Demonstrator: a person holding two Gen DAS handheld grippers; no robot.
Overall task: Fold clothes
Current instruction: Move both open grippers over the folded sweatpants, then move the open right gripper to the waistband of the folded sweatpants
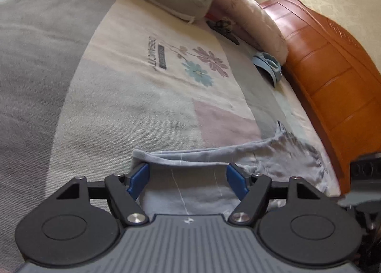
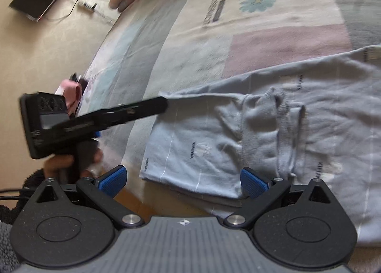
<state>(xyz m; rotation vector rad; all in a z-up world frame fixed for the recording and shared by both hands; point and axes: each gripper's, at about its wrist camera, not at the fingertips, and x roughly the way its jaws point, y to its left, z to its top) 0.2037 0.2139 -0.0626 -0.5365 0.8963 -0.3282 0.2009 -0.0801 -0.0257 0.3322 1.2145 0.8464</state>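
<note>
Pale grey-blue cotton garment [image 2: 238,139] lying partly folded on a bed with a pastel patchwork flower-print sheet [image 1: 147,87], left tongs [image 1: 188,179] spread wide over its folded edge, right tongs [image 2: 182,181] spread above the near corner, orange wooden bed frame [image 1: 333,70] alongside.

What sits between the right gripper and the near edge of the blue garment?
Nothing visible. The right gripper is open with the folded light blue garment directly ahead between its fingers. The left gripper is off at the garment's far corner.
</note>
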